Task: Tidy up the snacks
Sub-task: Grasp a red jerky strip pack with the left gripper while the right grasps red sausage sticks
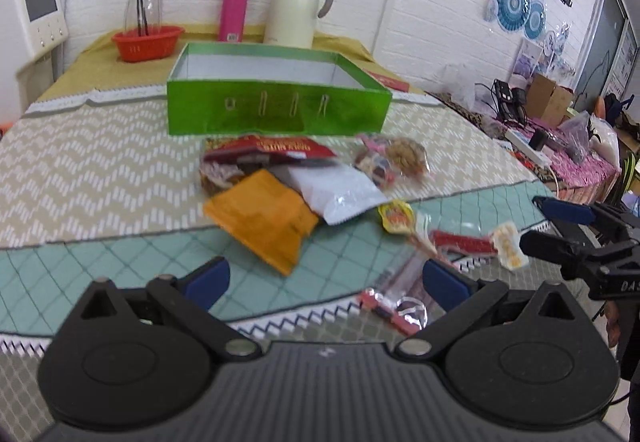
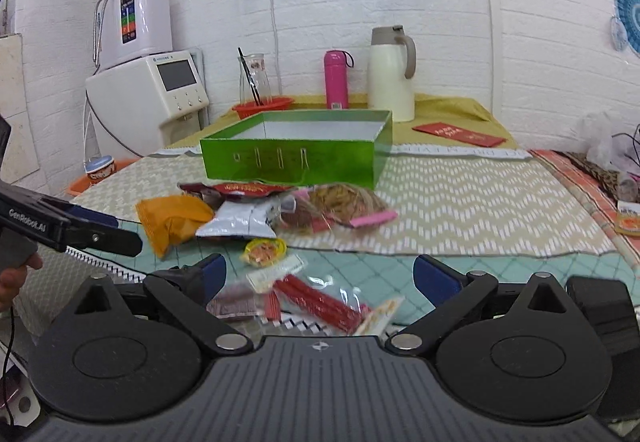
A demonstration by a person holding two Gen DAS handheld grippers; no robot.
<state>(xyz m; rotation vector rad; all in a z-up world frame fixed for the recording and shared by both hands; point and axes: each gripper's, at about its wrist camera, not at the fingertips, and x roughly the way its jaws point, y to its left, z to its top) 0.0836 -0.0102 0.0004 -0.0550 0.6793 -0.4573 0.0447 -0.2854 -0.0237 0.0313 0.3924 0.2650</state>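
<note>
Red-stick packet [image 2: 320, 302] between spread right tool [image 2: 320, 278] fingers

Pink flask [image 1: 235, 9] beside cream jug [image 1: 294, 7]

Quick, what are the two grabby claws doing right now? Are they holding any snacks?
Left gripper: open, holding nothing.
Right gripper: open, holding nothing, just above the red snack packet.

Motion blur smears the orange packet [image 1: 262, 219] at centre of the left wrist view, leaving its print unreadable. The red packet [image 1: 264, 151] above it is partly covered by neighbouring wrappers. At the far right edge, the right gripper [image 1: 560, 230] is cut off.
</note>
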